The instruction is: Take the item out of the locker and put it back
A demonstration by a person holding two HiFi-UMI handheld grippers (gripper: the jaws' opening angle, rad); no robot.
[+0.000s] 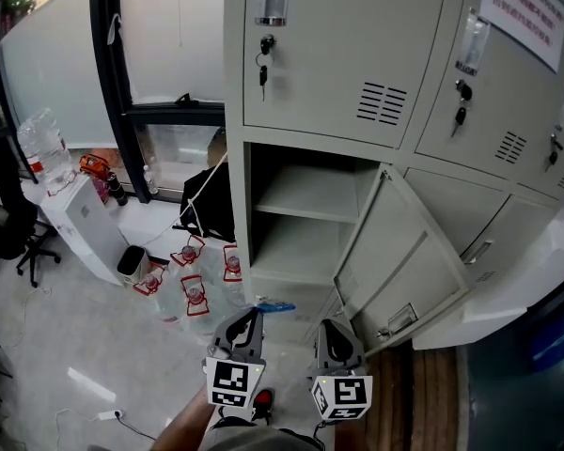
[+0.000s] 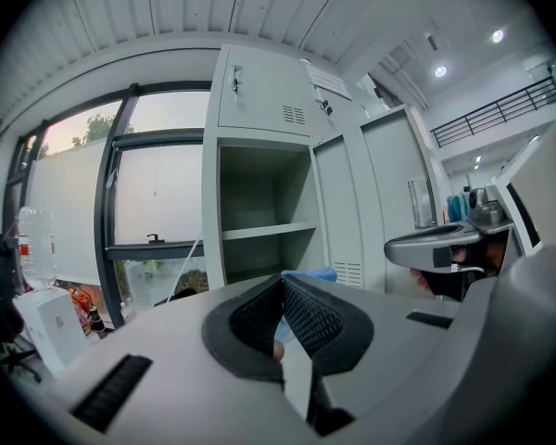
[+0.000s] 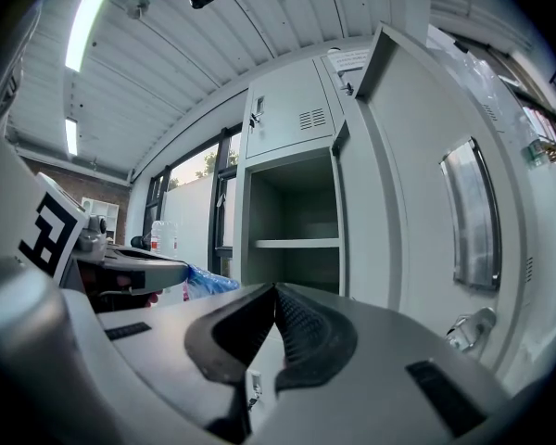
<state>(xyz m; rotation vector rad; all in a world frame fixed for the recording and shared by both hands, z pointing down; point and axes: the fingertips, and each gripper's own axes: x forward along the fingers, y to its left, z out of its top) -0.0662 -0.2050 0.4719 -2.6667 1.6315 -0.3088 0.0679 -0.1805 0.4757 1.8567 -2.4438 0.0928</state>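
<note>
Blue crinkly film (image 1: 275, 305), perhaps plastic, pinched in left claw (image 2: 281, 278); right claw (image 3: 275, 288) pressed together.

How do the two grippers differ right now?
The left gripper is shut on a blue item; the right gripper is shut on nothing. The left gripper is on the window side, the right gripper nearer the open locker door. Both point at the open locker.

Left gripper (image 2: 283, 282) clamped on blue item (image 2: 315, 273), open shelved locker (image 2: 269, 231) ahead
</note>
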